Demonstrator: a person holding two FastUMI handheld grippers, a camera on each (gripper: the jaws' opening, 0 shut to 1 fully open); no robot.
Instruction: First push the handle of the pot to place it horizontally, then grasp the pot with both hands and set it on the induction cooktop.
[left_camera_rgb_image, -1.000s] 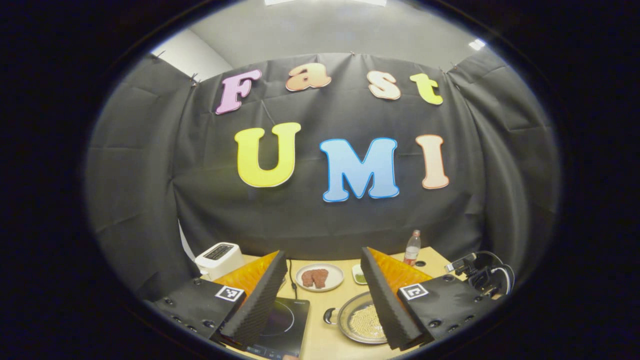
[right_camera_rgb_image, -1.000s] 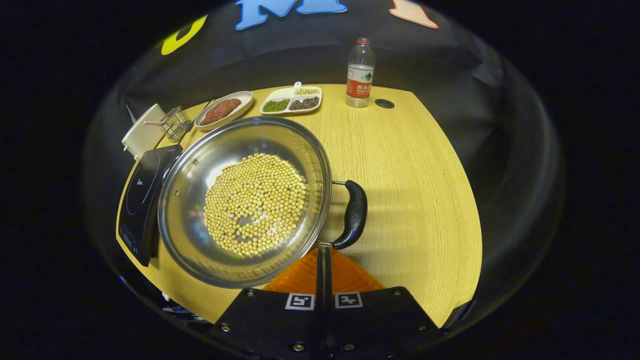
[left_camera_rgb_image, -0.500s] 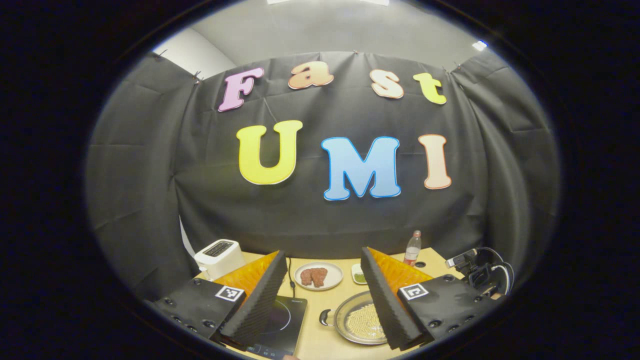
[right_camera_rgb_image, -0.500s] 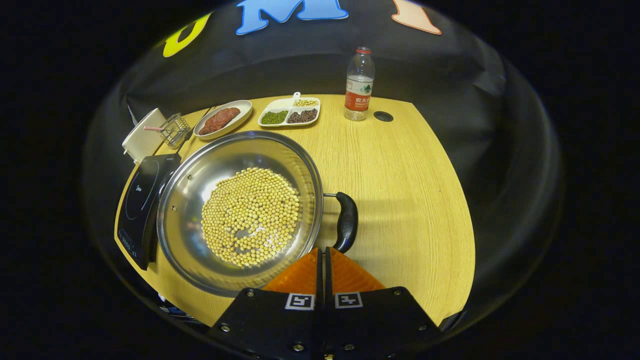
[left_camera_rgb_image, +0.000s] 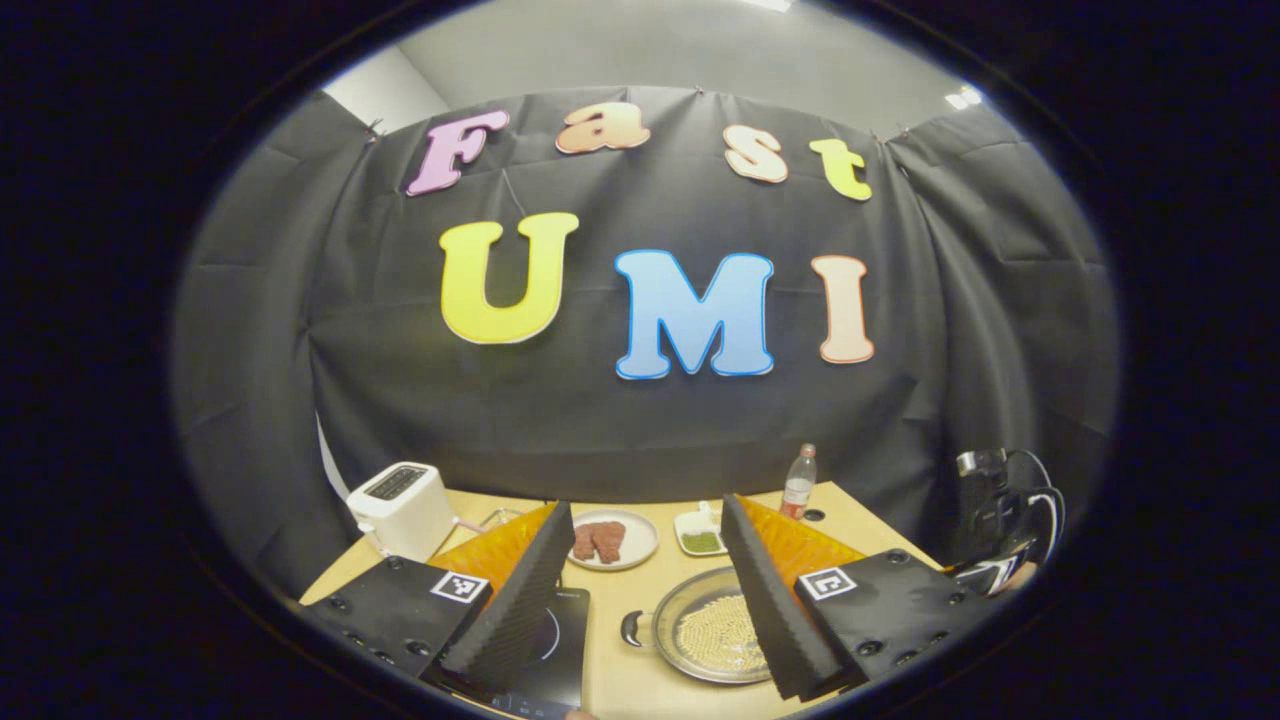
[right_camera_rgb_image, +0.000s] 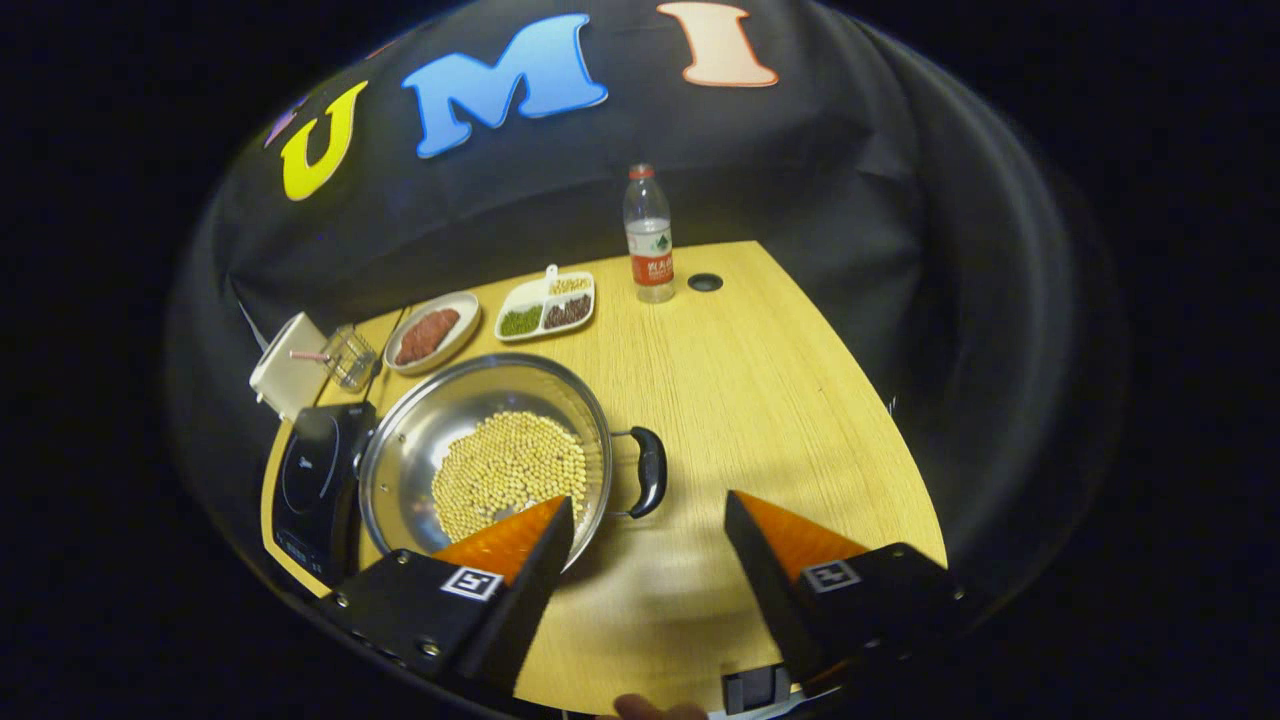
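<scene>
My right claw (right_camera_rgb_image: 648, 535) is spread wide and holds nothing. My left claw (left_camera_rgb_image: 645, 570) is spread too. The pot (right_camera_rgb_image: 480, 455) sits at the lower left of the right gripper view, just beside the cooktop (right_camera_rgb_image: 315, 475). It looks heavy, hard and slippery, full of beans (right_camera_rgb_image: 510, 470). I think the black handles (right_camera_rgb_image: 650, 470) are best to grab.

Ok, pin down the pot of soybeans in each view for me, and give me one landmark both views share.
Left gripper view: the pot sits low and right of centre, partly behind that gripper's own right finger, with the induction cooktop to its left.
Right gripper view: the pot sits left of centre, just above the gripper's own left finger, beside the induction cooktop.
Shared landmark: the water bottle at the table's far edge.
</scene>
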